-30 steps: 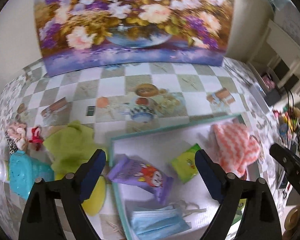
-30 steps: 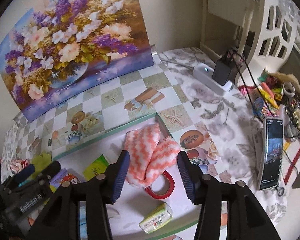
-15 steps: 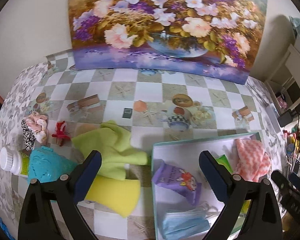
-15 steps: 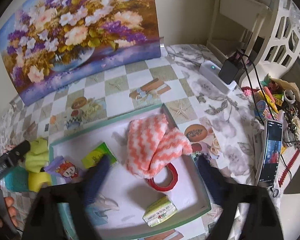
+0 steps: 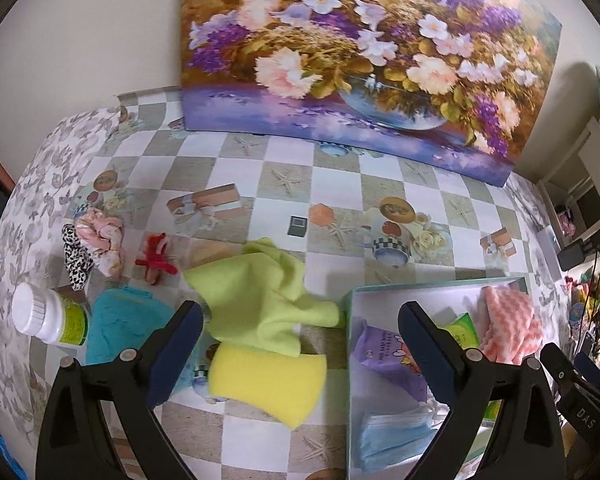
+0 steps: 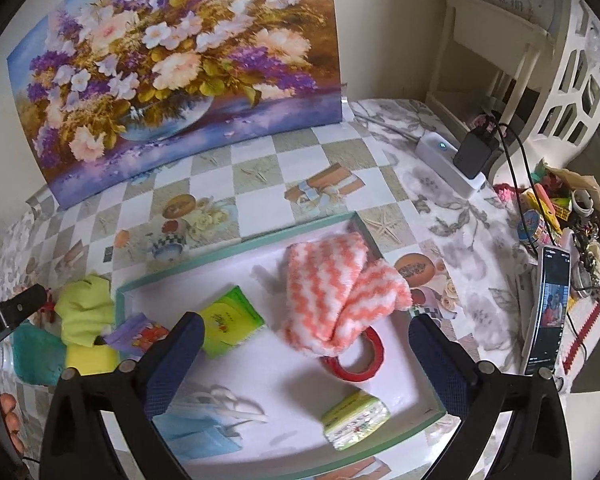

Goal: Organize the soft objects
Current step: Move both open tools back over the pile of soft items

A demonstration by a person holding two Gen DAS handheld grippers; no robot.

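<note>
green cloth (image 5: pixel 260 300) on yellow sponge (image 5: pixel 268 384), between spread left fingers (image 5: pixel 176 352).

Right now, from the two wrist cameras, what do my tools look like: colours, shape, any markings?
Both match. The left tool and the right tool each have two black plastic arms that spread in a V, with a silver rivet on each and dark navy textured pads on the inner faces. White lettering marks the black side of each body; it is only partly readable. No cables or sleeves show.
</note>
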